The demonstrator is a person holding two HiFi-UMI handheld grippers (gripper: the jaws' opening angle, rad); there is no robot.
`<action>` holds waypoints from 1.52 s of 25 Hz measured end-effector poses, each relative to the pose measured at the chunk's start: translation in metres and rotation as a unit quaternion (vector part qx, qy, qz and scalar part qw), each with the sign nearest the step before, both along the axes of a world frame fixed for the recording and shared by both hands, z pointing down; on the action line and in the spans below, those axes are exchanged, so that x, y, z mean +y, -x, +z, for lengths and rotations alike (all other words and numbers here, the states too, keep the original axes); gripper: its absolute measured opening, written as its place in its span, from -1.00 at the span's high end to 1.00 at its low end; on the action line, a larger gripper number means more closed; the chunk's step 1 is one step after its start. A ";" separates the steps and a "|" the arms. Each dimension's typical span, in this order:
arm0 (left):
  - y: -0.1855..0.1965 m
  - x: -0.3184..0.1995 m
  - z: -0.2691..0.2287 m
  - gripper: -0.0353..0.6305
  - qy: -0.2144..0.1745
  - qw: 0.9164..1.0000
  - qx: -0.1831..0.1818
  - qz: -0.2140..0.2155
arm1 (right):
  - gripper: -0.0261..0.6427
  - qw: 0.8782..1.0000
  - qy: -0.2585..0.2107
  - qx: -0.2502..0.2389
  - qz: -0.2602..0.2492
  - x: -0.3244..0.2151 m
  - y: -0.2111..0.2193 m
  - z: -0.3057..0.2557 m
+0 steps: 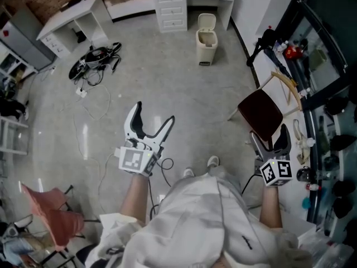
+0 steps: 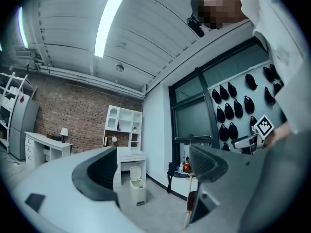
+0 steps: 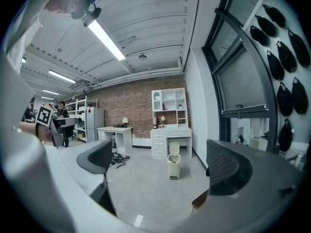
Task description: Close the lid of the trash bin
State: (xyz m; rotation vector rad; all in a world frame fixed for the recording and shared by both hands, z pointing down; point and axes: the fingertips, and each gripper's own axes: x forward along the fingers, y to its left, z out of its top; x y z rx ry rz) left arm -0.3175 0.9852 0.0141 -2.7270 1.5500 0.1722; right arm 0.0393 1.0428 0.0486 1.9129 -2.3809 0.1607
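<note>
Bin open far off, both my claws spread and holding nothing.
White desk point(image 1: 192, 1) on the far wall; trash bin point(image 1: 206, 41) on the floor just in front of it, lid point(image 1: 207, 20) up, probably tipped fully back. Left gripper point(image 1: 155, 113) and right gripper point(image 1: 269, 135) well short of the bin.

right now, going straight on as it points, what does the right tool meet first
Probably the trash bin, lid up, centred ahead of the right tool; only bare floor lies between, though depth is unclear.
</note>
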 end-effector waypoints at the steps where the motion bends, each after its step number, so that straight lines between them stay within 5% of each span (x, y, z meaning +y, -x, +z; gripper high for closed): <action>1: 0.001 -0.003 0.001 -0.43 0.001 1.000 0.003 0.000 | -0.83 1.000 0.001 0.001 -0.001 -0.002 0.002 0.001; 16: -0.036 -0.067 0.010 -0.44 0.003 1.000 -0.005 0.015 | -0.83 1.000 0.013 -0.018 -0.012 -0.072 -0.016 0.019; 38: -0.186 -0.356 0.005 -0.44 0.005 1.000 -0.013 0.017 | -0.83 0.996 0.022 -0.048 -0.078 -0.367 -0.121 0.029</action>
